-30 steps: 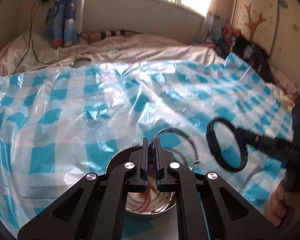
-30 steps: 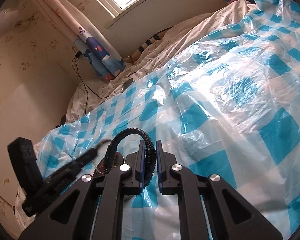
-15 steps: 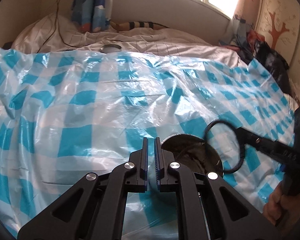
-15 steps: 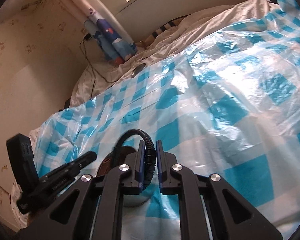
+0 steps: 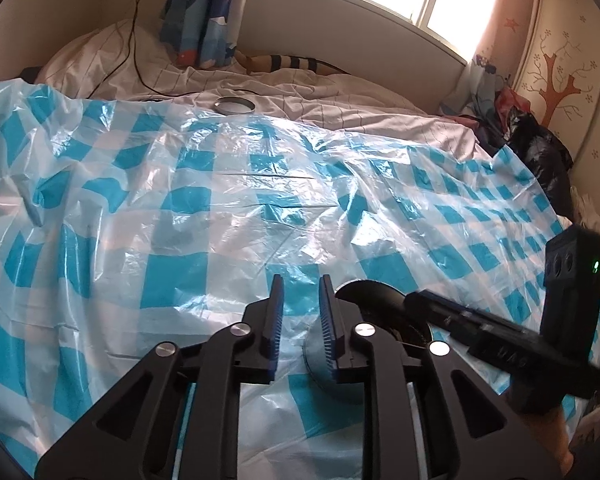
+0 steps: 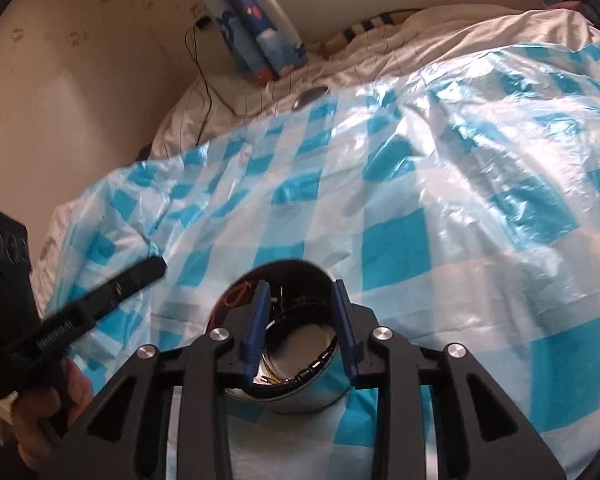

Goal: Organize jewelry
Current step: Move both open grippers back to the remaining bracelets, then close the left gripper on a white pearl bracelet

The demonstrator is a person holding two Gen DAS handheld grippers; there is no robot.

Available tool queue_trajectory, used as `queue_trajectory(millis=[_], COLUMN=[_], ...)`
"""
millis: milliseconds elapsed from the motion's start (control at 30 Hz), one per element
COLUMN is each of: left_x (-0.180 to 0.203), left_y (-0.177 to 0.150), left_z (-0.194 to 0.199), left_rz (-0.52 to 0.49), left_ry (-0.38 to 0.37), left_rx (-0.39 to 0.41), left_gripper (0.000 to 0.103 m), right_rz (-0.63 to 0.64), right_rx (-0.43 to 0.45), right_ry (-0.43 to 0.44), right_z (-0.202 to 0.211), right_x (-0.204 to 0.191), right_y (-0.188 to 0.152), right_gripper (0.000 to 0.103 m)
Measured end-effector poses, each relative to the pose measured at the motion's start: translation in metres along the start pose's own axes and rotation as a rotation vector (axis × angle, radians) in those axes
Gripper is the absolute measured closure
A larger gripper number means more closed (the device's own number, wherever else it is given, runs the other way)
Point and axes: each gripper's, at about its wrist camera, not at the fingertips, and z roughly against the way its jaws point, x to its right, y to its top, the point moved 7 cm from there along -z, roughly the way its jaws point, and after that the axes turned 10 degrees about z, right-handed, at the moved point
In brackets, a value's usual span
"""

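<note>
A shiny steel bowl (image 6: 300, 400) stands on the blue-checked plastic sheet and holds several pieces of jewelry: a black braided bracelet (image 6: 308, 372) against its near wall and a red cord (image 6: 236, 298) at the far left. My right gripper (image 6: 302, 324) hangs open and empty right over the bowl. My left gripper (image 5: 300, 320) is open and empty just left of the bowl (image 5: 320, 364), whose rim shows dark behind its right finger. The right gripper's body (image 5: 500, 340) reaches in over the bowl in the left wrist view.
The blue-checked plastic sheet (image 5: 228, 208) covers a bed. A round metal lid (image 5: 234, 105) lies on the white bedding at the far end. A black cable (image 5: 136, 60) runs down from the wall. Black bags and clothes (image 5: 540, 148) pile at the right.
My right gripper has opened and let the black bracelet drop into the bowl. My left gripper has opened too and swung left of the bowl.
</note>
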Motion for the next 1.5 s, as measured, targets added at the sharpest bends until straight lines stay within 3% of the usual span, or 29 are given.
queue_trajectory(millis=[67,133,200,467,800,967,1233,1267,1300,1367,1500], left_x=[0.001,0.0,-0.003,-0.007,0.018,0.012,0.016,0.019,0.023,0.03,0.033], left_y=[-0.004,-0.009,-0.016,-0.064,-0.14,-0.159,-0.17,-0.17,-0.171,-0.175,-0.163], left_z=[0.002,0.005,0.009,0.034,0.075,0.078,0.052,0.051,0.05,0.048,0.062], left_rz=[-0.004,0.0,0.009,0.003,-0.134,-0.044,-0.005,-0.025,-0.05,-0.108,-0.126], left_ry=[-0.008,-0.013,-0.017,-0.036,-0.074,-0.13,-0.134,-0.137,-0.139,-0.139,-0.141], left_rx=[-0.006,-0.015,-0.026,-0.1,-0.188,-0.258,-0.317,-0.31,-0.309,-0.32,-0.244], left_gripper=[0.08,0.075,0.064,0.047,0.041,0.041,0.041,0.049,0.076,0.098,0.102], right_rz=[-0.024,-0.052,-0.074,-0.161,-0.082,-0.124,-0.168,-0.169,-0.171,-0.175,-0.176], right_rx=[0.023,0.028,0.025,0.01,-0.004,-0.024,-0.019,-0.018,-0.016,-0.011,-0.003], right_ry=[-0.004,-0.005,-0.012,-0.016,-0.048,-0.051,-0.042,-0.042,-0.04,-0.037,-0.035], right_z=[0.008,0.014,0.019,0.053,0.115,0.129,0.126,0.125,0.125,0.125,0.125], right_x=[0.006,0.013,0.017,0.016,-0.016,-0.015,-0.009,-0.009,-0.008,-0.007,-0.008], right_y=[-0.001,-0.004,-0.009,-0.041,-0.104,-0.138,-0.145,-0.145,-0.145,-0.145,-0.144], right_gripper=[0.046,0.043,0.037,0.017,0.017,0.015,0.014,0.014,0.014,0.014,0.014])
